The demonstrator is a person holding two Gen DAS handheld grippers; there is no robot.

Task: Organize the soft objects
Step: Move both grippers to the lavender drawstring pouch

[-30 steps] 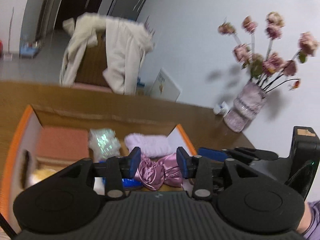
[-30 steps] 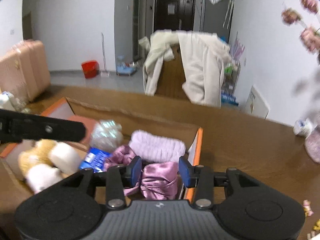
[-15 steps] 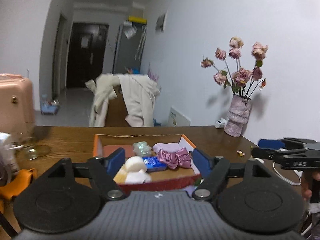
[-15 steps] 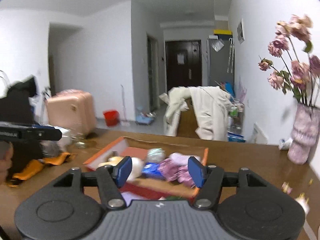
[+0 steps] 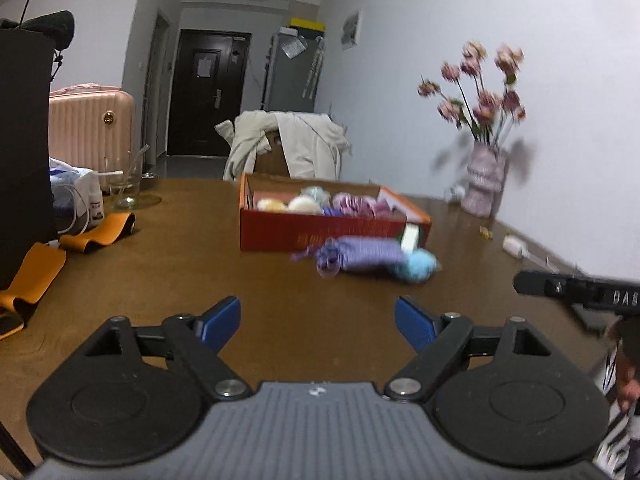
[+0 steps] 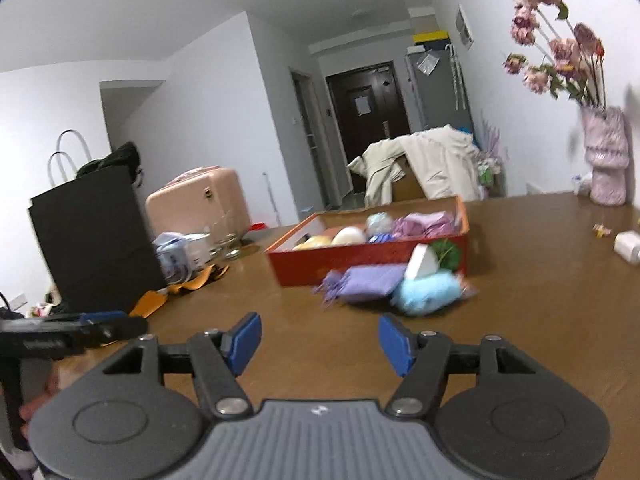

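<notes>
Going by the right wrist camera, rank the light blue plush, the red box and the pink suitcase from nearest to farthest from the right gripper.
From the right gripper:
1. Light blue plush, on the table just ahead, slightly right.
2. Red box, behind the plush, on the table.
3. Pink suitcase, beyond the table's far edge, to the left.

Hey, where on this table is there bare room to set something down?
Bare wood lies between the grippers and the purple pouch, and left of the red box up to the orange strap. It is crowded in front of the box, where the pouch and blue plush lie, and at the left edge by the black bag.
</notes>
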